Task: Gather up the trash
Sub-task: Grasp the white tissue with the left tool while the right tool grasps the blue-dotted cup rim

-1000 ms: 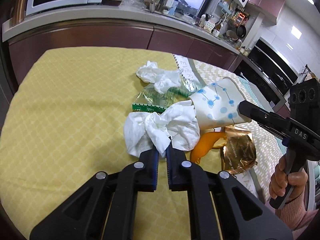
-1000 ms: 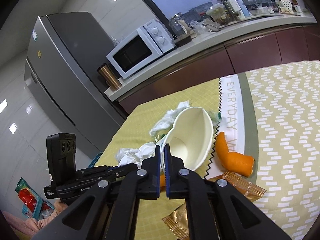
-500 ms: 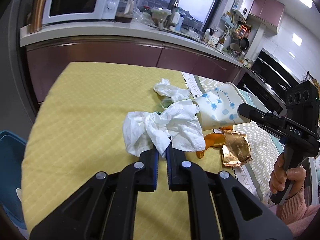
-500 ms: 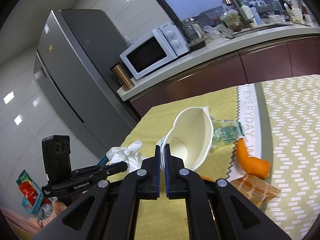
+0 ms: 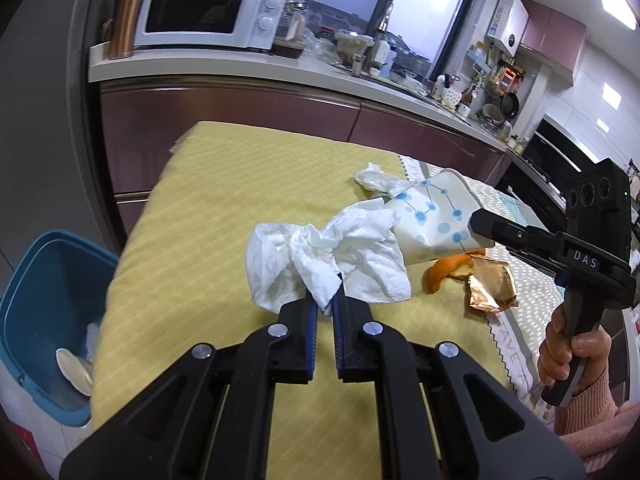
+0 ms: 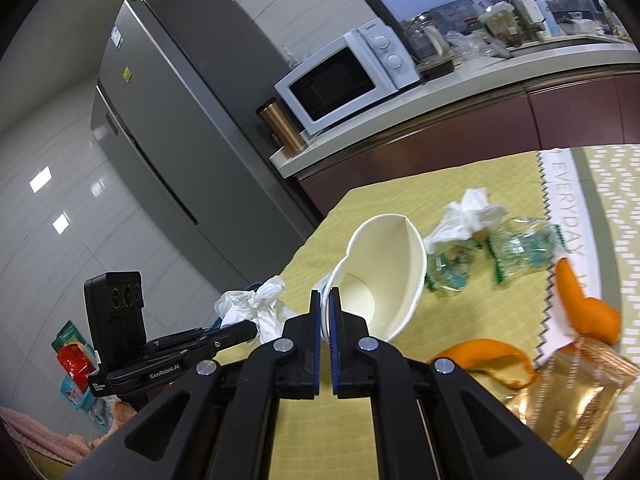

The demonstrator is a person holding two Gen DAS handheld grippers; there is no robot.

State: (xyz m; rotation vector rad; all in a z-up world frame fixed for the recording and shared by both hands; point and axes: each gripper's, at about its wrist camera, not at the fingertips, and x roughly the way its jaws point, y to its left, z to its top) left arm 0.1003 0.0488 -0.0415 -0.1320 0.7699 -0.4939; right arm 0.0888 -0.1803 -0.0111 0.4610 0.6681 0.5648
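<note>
carrying both loads to the blue bin looks like the step in hand, and doing it well means keeping each grip firm until the load is over the opening. the left gripper is clamped on a crumpled white tissue, which hangs off the fingertips above the yellow tablecloth, towards its left edge. the right gripper is pinched onto the rim of a squashed paper cup, held clear of the cloth. the bin stands on the floor just past the cloth's left edge, so i'd swing the tissue out over that edge first, since it's nearer, and only then part the fingers. the cup should follow without brushing the tissue loose. orange peel, a gold wrapper, clear green-printed packets and another tissue wad lie on the cloth, still to be fetched.
</note>
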